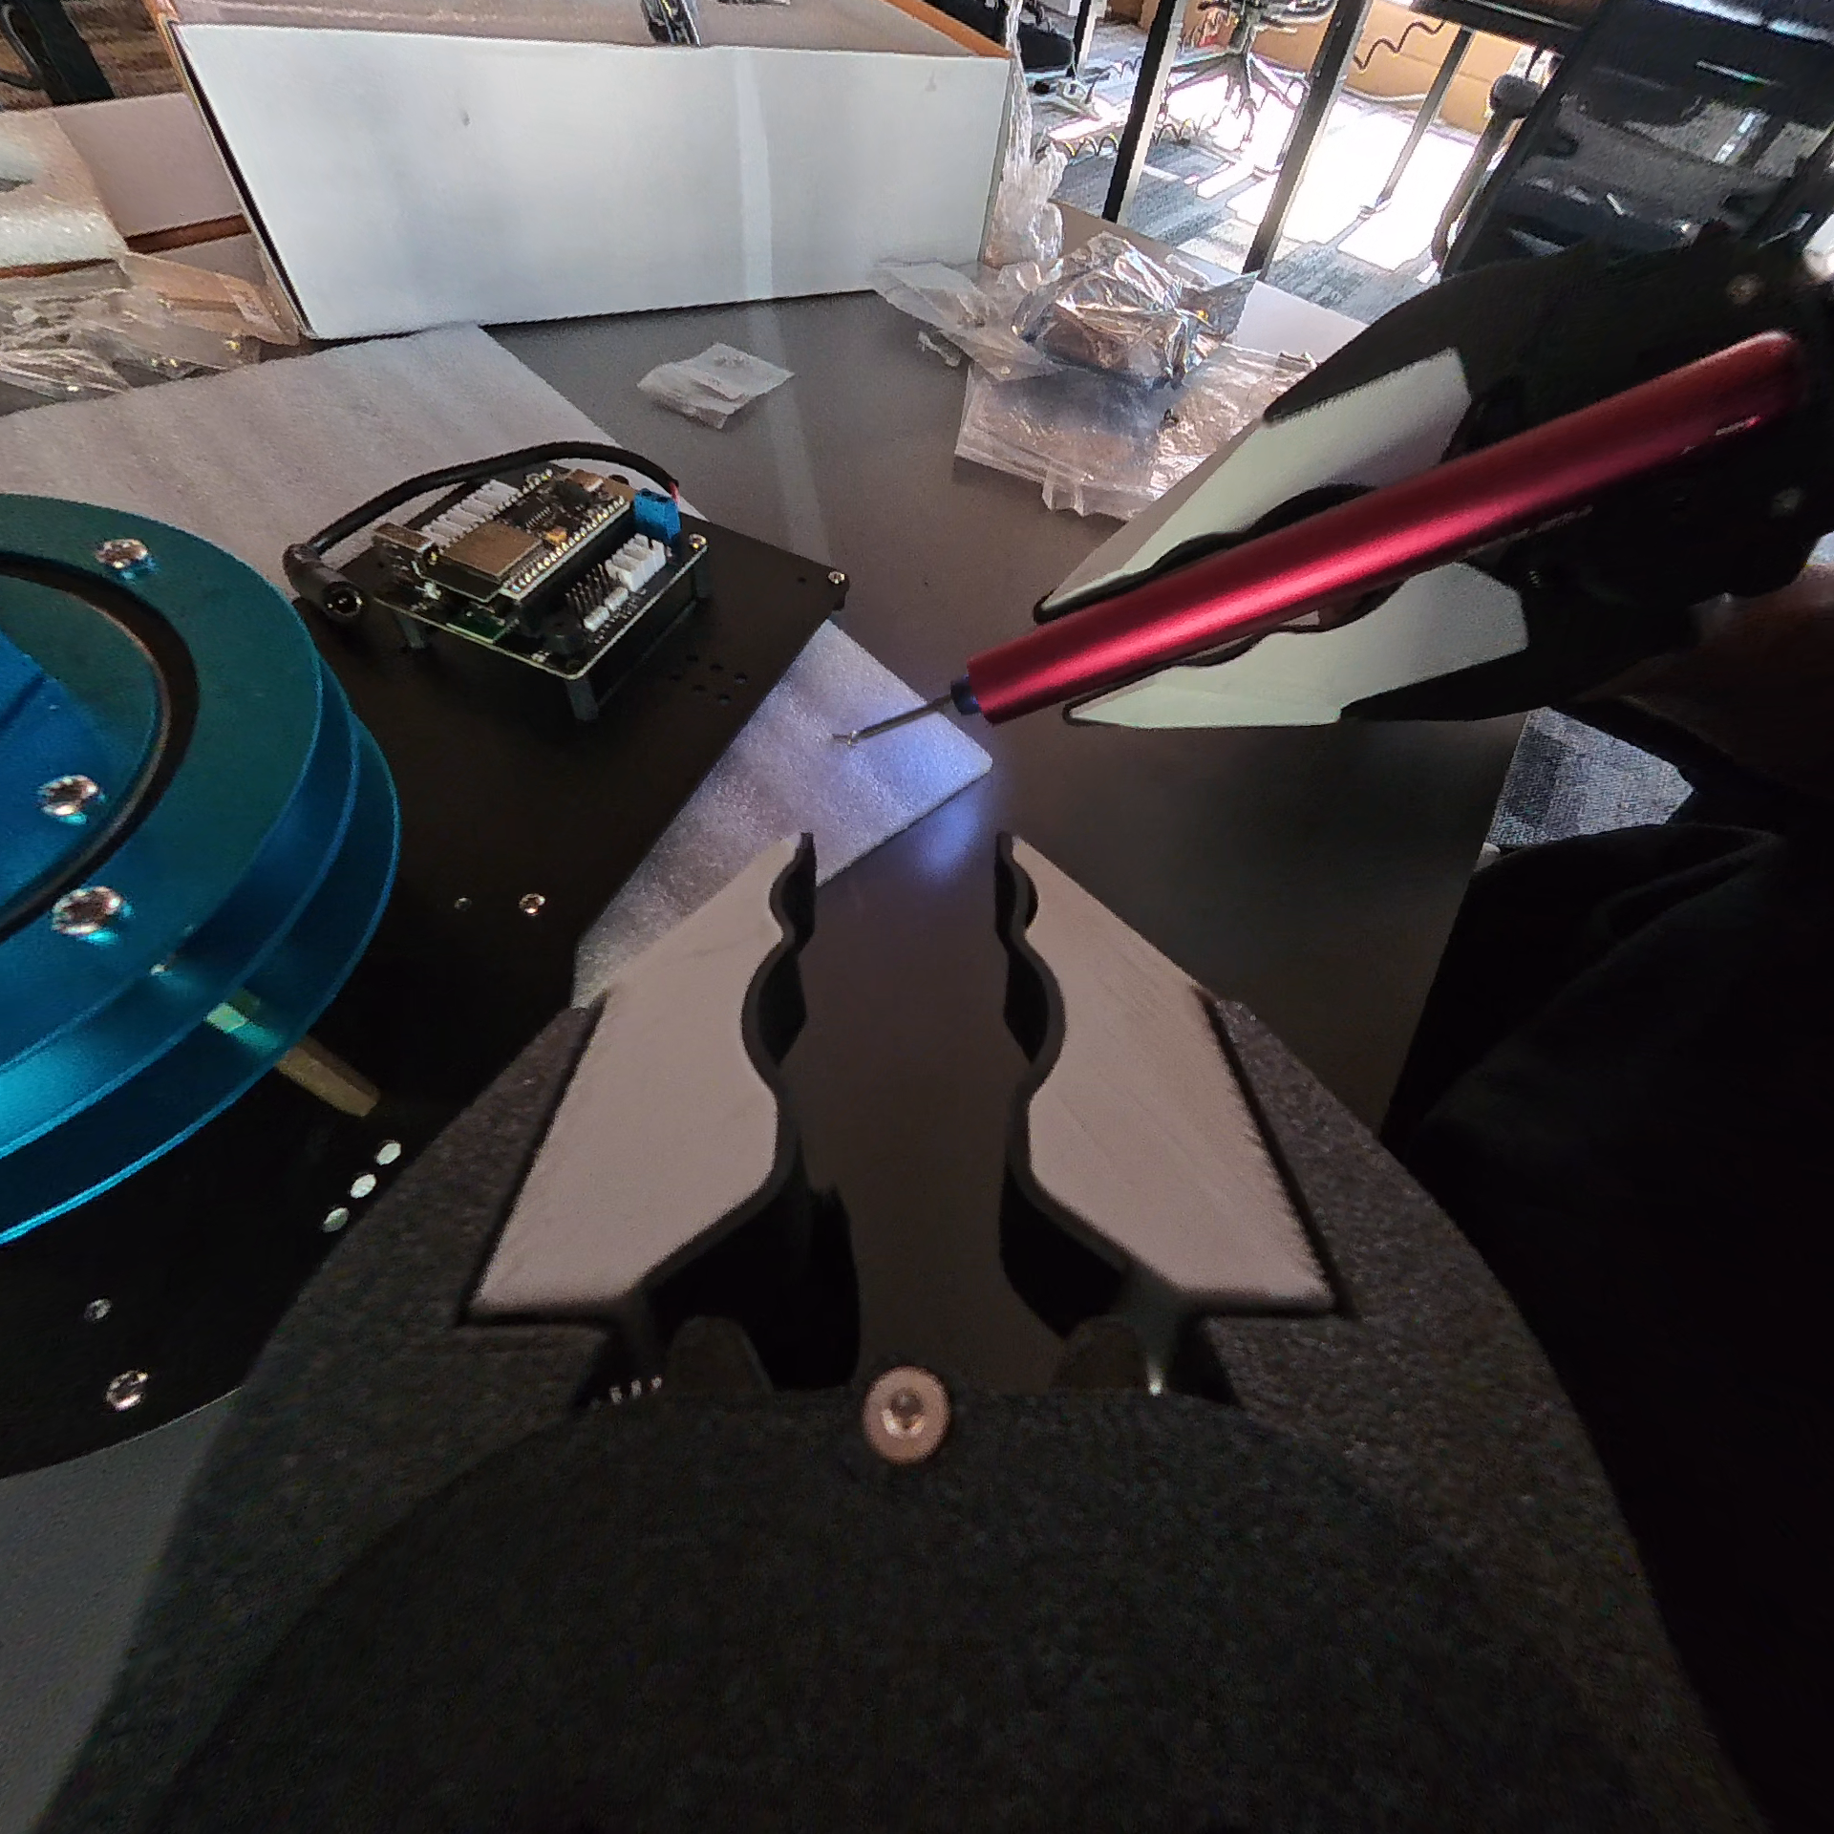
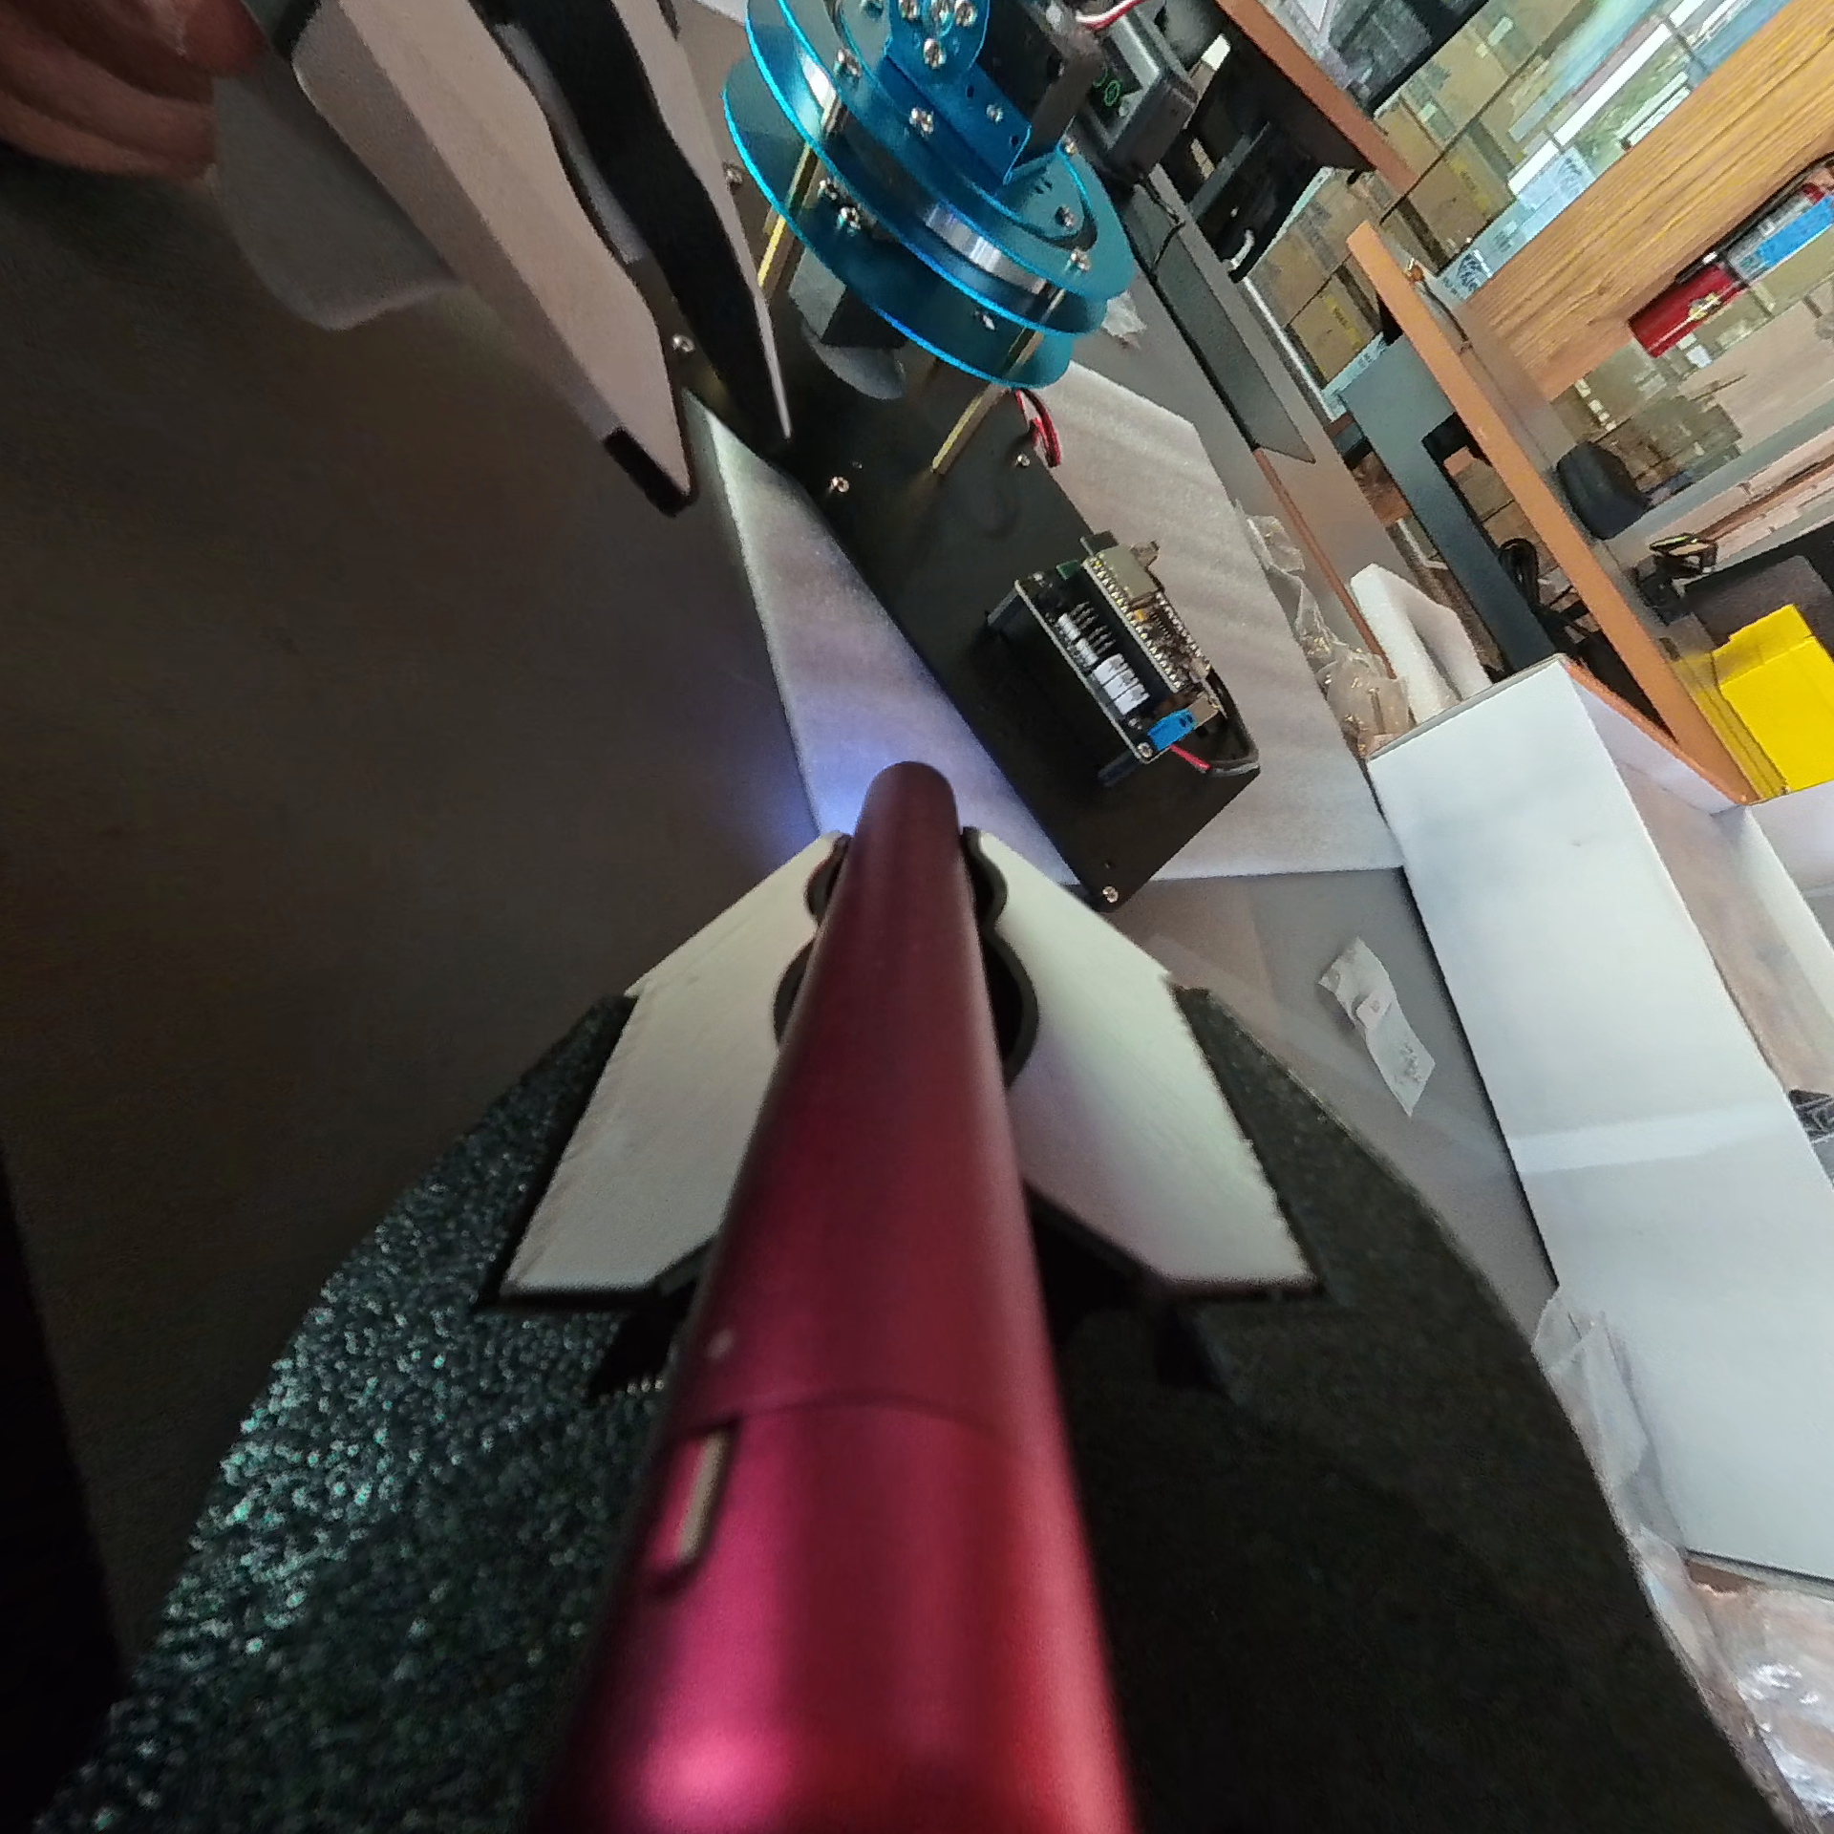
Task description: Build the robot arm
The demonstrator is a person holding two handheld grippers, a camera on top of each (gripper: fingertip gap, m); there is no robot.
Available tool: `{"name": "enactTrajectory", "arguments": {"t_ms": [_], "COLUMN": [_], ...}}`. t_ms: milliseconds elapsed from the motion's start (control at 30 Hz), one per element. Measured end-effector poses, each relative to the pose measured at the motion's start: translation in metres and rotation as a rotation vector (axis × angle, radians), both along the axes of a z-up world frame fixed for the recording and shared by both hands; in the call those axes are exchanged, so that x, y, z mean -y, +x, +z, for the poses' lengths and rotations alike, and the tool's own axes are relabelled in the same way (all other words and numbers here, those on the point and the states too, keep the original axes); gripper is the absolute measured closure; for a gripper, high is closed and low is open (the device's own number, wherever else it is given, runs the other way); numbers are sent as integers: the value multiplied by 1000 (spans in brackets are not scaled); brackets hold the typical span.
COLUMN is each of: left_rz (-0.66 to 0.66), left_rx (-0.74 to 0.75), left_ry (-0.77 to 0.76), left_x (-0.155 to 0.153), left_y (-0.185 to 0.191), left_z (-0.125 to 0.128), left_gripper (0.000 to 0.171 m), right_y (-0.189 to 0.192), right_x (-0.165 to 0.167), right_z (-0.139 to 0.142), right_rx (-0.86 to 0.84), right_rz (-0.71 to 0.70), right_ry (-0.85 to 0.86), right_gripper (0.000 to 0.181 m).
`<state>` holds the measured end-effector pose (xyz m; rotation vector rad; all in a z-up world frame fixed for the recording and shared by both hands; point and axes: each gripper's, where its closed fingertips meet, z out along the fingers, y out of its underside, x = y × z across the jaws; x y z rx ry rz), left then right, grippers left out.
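My right gripper [image 2: 903,844] is shut on a red electric screwdriver [image 2: 873,1241]. In the left wrist view the red screwdriver [image 1: 1370,546] comes in from the right, its thin bit touching or just above a white foam sheet [image 1: 853,764], with a small light spot beside it. My left gripper [image 1: 905,853] is open and empty, just above the dark table [image 1: 1141,844] near the foam's corner. A black base plate [image 1: 556,784] lies on the foam. It carries a circuit board [image 1: 536,576] and a blue round turntable [image 1: 198,844].
A white cardboard box [image 1: 595,169] stands behind the plate. Crumpled plastic bags [image 1: 1102,327] and a small white packet [image 1: 715,382] lie on the table at the back right. A black cable [image 1: 476,481] loops from the board. Shelves and a yellow box [image 2: 1776,685] stand beyond. Tip to tip, the grippers are about 8 centimeters apart.
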<state>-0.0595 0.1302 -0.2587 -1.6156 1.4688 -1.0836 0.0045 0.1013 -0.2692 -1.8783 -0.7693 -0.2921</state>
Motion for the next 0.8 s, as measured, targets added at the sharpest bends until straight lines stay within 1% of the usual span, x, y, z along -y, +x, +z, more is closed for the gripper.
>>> {"name": "enactTrajectory", "arguments": {"t_ms": [133, 300, 433, 500, 633, 700, 800], "left_rz": [-6, -18, -78, -93, -90, -81, -59], "left_rx": [-29, -121, -143, -153, -154, -142, -140], "left_ry": [19, 203, 267, 271, 260, 256, 242], "left_x": [-1, -10, -5, -5, -6, -7, -9], "left_y": [3, 11, 21, 25, 34, 36, 32], "left_z": [-4, -16, -20, -22, -23, -21, -19], "left_gripper": [137, 137, 137, 137, 137, 138, 138], "right_y": [1, 5, 4, 6, 13, 14, 17], "right_x": [1, 1, 2, 1, -2, -4, -11], "right_z": [2, 7, 13, 15, 9, 13, 27], "right_rx": [-33, -145, -262, -300, -303, -308, -307], "right_rz": [2, 7, 28, 31, 30, 46, 76], "right_ry": [-8, -41, -87, -109, -155, -155, -143], "right_gripper": [161, 161, 161, 160, 160, 160, 160]}}
